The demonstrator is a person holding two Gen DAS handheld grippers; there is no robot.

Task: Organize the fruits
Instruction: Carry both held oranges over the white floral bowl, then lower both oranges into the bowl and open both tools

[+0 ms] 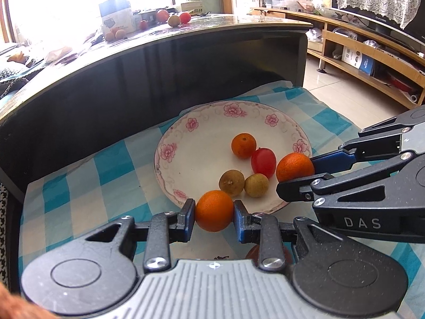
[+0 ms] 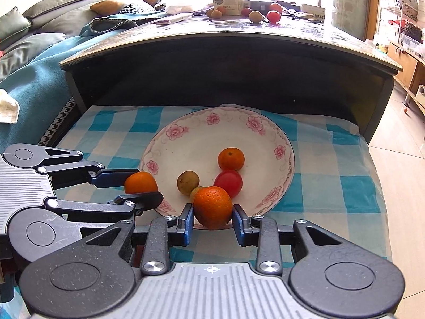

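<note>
Three oranges are showing: one is lying inside the flowered plate (image 1: 170,148), toward its far side, while the left gripper (image 1: 214,212) is clamping a second orange (image 1: 214,210) over the plate's near rim and the right gripper (image 2: 212,214) is squeezing a third orange (image 2: 212,206) above that rim. One red fruit (image 1: 263,162) and two brownish-green fruits (image 1: 231,182) are sitting mid-plate, skins dull.

Only clear text: white letters "DAS" on the black body of the right gripper (image 1: 294,171), seen in left wrist view. Print on the box (image 1: 118,16) on the table and on the TV frame too small to read.
</note>
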